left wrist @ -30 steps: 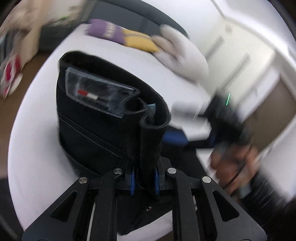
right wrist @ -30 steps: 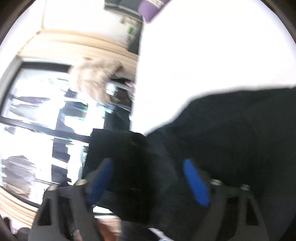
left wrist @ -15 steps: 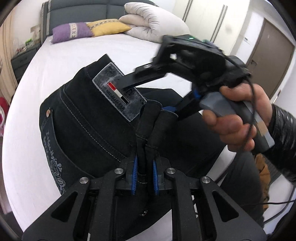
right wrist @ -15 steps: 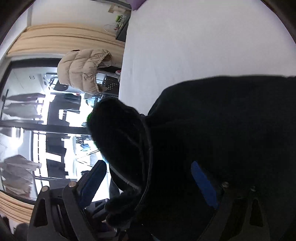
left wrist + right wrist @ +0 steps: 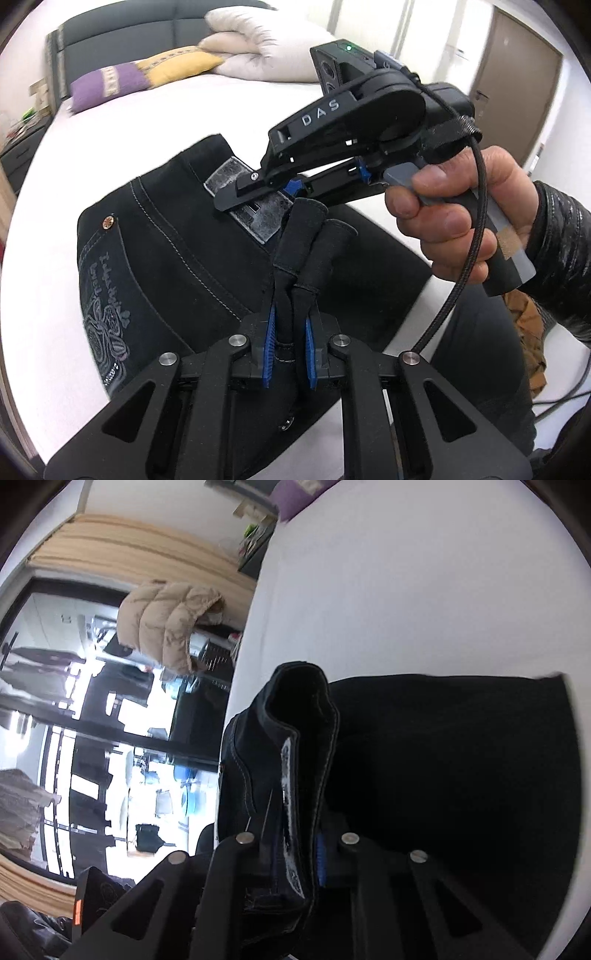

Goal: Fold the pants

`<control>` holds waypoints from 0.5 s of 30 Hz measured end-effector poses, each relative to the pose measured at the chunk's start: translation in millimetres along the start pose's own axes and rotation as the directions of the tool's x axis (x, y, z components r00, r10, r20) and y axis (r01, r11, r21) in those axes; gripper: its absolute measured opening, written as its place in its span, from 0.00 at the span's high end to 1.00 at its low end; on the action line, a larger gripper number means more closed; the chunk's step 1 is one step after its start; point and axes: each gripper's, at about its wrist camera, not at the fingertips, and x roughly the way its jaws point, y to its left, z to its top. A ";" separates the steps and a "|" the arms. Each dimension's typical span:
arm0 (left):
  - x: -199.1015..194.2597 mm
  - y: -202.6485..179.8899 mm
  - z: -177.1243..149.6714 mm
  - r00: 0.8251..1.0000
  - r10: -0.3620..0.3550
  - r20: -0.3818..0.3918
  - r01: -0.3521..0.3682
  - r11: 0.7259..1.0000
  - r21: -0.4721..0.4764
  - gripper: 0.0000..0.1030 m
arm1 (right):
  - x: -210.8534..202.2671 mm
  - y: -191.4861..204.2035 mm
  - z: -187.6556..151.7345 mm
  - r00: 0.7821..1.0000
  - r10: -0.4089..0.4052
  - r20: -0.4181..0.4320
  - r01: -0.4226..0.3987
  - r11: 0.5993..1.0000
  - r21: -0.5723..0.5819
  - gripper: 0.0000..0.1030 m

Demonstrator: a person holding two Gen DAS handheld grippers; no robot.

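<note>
The black pants (image 5: 177,258) lie on the white bed (image 5: 55,295), waistband raised toward both cameras; the left gripper (image 5: 290,341) is clenched on a bunched double fold of waistband; the right gripper (image 5: 297,853) has just been closing, its jaws now pinching the waistband edge by the grey patch (image 5: 255,218); the person's hand (image 5: 458,218) squeezes its handle. The denim looks thick, fairly heavy and limp rather than stiff, not slippery; the seamed waistband seems the firmest hold, with the legs likely to drag.

Right tool (image 5: 295,853) just closed on black pants (image 5: 443,775), white bed (image 5: 406,590)
</note>
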 end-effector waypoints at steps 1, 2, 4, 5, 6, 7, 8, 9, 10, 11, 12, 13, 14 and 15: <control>5.2 -8.0 4.8 1.000 -0.016 -0.006 0.016 1.000 0.018 0.88 | -8.8 -9.1 -1.9 1.000 -0.002 0.013 0.002 1.000 0.017 0.85; 8.7 -13.1 7.3 1.000 -0.024 -0.007 0.024 0.999 0.031 0.89 | -14.6 -16.2 -2.7 1.000 -0.004 0.020 0.004 1.000 0.030 0.85; 20.3 -30.8 15.8 0.999 -0.045 -0.016 0.046 0.996 0.077 0.89 | -28.3 -34.1 -5.5 0.999 -0.010 0.041 0.007 0.998 0.068 0.85; 25.8 -38.4 18.9 0.998 -0.051 -0.020 0.053 0.994 0.094 0.89 | -33.6 -41.6 -6.1 0.999 -0.009 0.049 0.005 0.997 0.083 0.85; 30.9 -45.3 21.5 0.998 -0.058 -0.025 0.060 0.992 0.111 0.89 | -38.1 -48.2 -6.9 0.998 -0.007 0.058 0.001 0.996 0.094 0.85; 36.8 -52.4 24.1 0.997 -0.064 -0.032 0.068 0.990 0.125 0.89 | -45.9 -56.5 -7.1 0.998 -0.003 0.070 -0.005 0.994 0.106 0.85; 42.8 -58.9 26.6 0.997 -0.069 -0.039 0.074 0.987 0.141 0.89 | -50.3 -61.0 -6.8 0.997 -0.001 0.077 -0.008 0.994 0.110 0.85; 47.2 -62.9 28.8 0.996 -0.072 -0.045 0.078 0.986 0.150 0.89 | -55.6 -67.2 -6.6 0.997 -0.001 0.083 -0.008 0.993 0.115 0.85; 51.2 -64.6 31.4 0.996 -0.078 -0.051 0.085 0.985 0.152 0.89 | -59.4 -72.0 -6.0 0.996 -0.002 0.087 -0.009 0.993 0.119 0.85; 55.6 -67.0 34.1 0.995 -0.082 -0.056 0.090 0.984 0.156 0.89 | -62.1 -76.2 -5.8 0.996 0.001 0.091 -0.012 0.992 0.122 0.85; 57.8 -68.1 35.3 0.995 -0.083 -0.060 0.092 0.983 0.160 0.89 | -64.7 -80.7 -6.2 0.996 0.004 0.092 -0.016 0.992 0.126 0.85; 60.9 -68.8 35.2 0.994 -0.085 -0.067 0.095 0.982 0.165 0.89 | -65.0 -84.1 -6.4 0.996 0.010 0.093 -0.022 0.991 0.134 0.85; 63.6 -68.4 34.4 0.993 -0.086 -0.075 0.098 0.981 0.166 0.89 | -64.7 -88.6 -7.9 0.996 0.013 0.090 -0.026 0.990 0.141 0.85; 64.7 -66.6 32.9 0.993 -0.087 -0.084 0.100 0.981 0.165 0.89 | -63.5 -91.0 -9.8 0.996 0.015 0.089 -0.029 0.989 0.148 0.85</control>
